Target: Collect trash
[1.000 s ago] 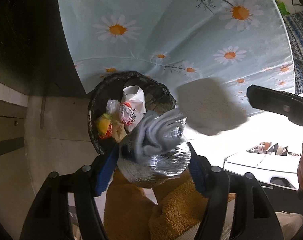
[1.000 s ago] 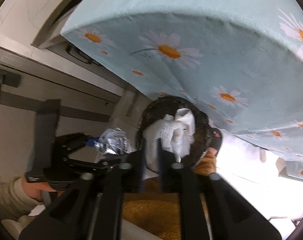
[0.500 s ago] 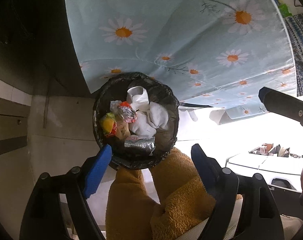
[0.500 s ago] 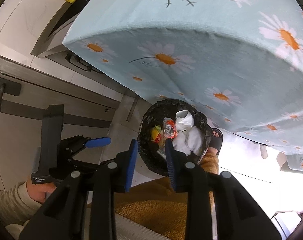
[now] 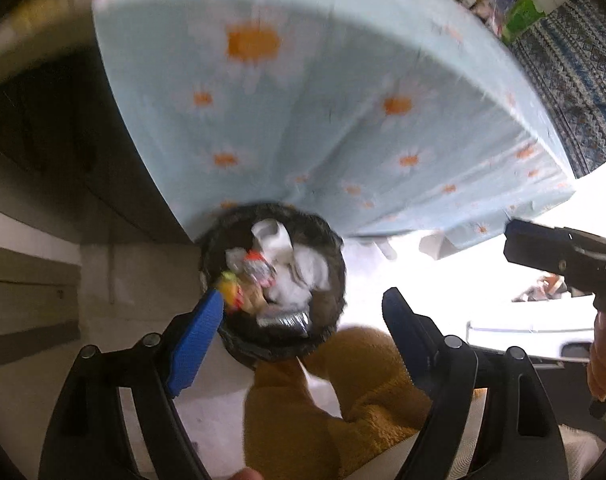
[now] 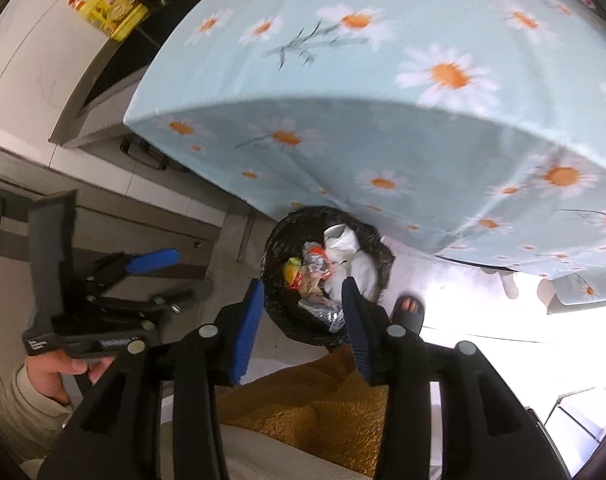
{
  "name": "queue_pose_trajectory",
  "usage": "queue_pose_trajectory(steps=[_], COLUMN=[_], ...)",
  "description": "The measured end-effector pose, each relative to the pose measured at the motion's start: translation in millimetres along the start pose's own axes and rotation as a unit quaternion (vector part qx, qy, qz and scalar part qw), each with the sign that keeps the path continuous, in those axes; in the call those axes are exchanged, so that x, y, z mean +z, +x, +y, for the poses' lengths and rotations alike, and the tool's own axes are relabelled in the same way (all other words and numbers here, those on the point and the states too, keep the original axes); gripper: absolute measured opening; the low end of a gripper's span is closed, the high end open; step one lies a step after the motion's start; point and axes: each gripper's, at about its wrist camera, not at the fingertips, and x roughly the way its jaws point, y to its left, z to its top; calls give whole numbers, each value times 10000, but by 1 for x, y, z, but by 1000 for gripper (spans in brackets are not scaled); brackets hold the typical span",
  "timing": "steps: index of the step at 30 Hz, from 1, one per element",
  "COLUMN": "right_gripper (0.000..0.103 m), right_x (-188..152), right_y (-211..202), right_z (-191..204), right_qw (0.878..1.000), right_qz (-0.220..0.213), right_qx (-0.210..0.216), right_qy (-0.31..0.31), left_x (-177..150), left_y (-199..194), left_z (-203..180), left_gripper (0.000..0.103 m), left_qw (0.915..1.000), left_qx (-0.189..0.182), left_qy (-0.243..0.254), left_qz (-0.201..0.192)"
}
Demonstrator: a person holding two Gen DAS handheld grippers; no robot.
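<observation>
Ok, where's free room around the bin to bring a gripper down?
Bare floor left of the trash bin, toward the cabinets. Crowded behind: tablecloth overhangs the rim. Sandaled foot blocks the right; the person's leg borders the near side.

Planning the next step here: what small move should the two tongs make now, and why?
Probably lift both back toward the tabletop to look for more trash. The left tongs and right tongs are open and hold nothing, and the tissue and wrappers already lie inside the black bin.

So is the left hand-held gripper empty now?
Yes: left hand-held gripper is open and holds nothing; the foil wrapper lies in the trash bin.
</observation>
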Motion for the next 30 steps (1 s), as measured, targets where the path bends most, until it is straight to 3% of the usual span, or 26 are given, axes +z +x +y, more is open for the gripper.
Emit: queue_pose_trajectory(steps=[10, 13, 15, 19, 23, 25, 30], right_gripper=[53, 66, 67, 79, 97, 98, 98], right_x=[7, 6, 3, -4, -10, -14, -20], right_y=[-46, -63, -80, -110, -141, -157, -184], right_z=[-20, -25, -31, -43, -51, -53, -70], right_qw=[9987, 9978, 9967, 9941, 9906, 9882, 9849], right_qz=[-475, -638, -794, -1048, -1338, -1511, -1704], right_qx=[1, -16, 23, 114, 174, 228, 266], right_qy=[208, 167, 172, 255, 232, 141, 138], left_x=[24, 26, 28, 28, 27, 26, 16], left_y=[-54, -69, -82, -103, -121, -129, -147], left_z=[-49, -69, -80, -105, -131, -142, -178], left_gripper=[80, 80, 80, 80, 82, 89, 90], left_qw=[9983, 9966, 9957, 9938, 9907, 9895, 9835], left_qx=[2, 125, 157, 246, 461, 515, 719], left_qy=[351, 509, 517, 550, 628, 635, 898], left_qz=[-458, -634, -750, -931, -1119, -1195, -1398])
